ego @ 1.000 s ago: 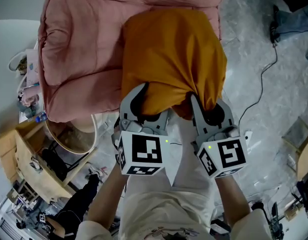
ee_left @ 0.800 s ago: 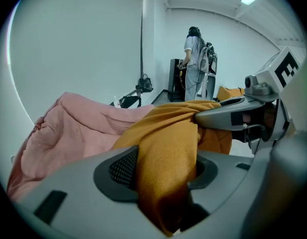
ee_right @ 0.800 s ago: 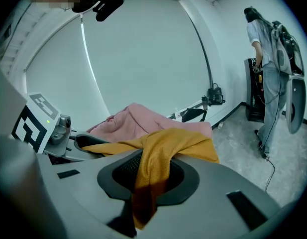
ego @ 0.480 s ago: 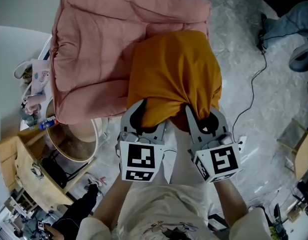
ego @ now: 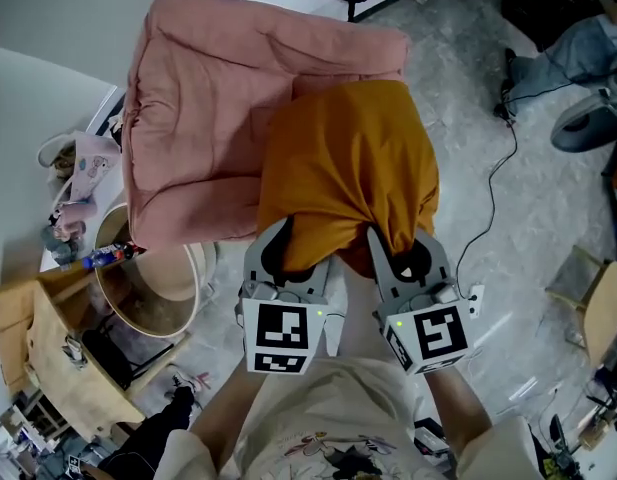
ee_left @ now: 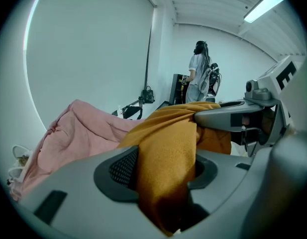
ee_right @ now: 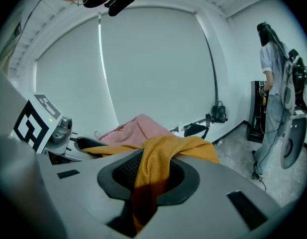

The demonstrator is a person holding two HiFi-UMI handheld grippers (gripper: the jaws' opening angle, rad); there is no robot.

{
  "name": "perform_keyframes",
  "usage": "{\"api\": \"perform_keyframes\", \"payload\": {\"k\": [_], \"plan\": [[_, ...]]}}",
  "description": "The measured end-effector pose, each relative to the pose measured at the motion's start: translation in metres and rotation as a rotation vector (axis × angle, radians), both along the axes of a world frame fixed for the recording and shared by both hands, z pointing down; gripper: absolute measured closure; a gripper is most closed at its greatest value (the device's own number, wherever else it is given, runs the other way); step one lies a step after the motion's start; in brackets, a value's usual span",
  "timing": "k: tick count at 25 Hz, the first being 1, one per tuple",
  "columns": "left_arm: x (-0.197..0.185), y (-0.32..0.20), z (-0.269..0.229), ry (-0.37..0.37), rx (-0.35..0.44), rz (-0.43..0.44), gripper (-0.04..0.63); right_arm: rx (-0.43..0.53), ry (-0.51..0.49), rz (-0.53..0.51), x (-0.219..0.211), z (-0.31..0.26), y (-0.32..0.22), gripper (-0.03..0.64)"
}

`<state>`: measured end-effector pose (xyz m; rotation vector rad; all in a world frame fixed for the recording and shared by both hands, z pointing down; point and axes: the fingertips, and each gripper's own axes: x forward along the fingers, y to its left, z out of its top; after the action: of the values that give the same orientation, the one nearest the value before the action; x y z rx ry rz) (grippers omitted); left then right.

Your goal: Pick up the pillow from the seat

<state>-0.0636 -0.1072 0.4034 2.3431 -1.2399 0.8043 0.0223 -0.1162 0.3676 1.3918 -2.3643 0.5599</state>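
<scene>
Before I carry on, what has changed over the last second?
The left gripper and right gripper have raised the orange pillow up from the pink seat cushion, which now looks farther below. Both grippers stay shut on the pillow's near edge; nothing was let go.

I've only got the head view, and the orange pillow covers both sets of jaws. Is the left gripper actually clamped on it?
Observer: Yes. In the left gripper view, the left gripper is clamped on a thick fold of the pillow, which fills the gap between its jaws.
Operator: And the right one?
Observer: The right gripper is shut on a thinner fold of the same fabric, with its jaws nearly together.
</scene>
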Motion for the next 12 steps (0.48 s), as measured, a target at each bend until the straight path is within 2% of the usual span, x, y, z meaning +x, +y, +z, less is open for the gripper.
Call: {"api": "perform_keyframes", "payload": {"k": [12], "plan": [[-0.014, 0.019, -0.075, 0.047, 0.124, -0.011, 0.362, 0.126, 0.030, 0.012, -0.014, -0.079, 0.023, 0.526]]}}
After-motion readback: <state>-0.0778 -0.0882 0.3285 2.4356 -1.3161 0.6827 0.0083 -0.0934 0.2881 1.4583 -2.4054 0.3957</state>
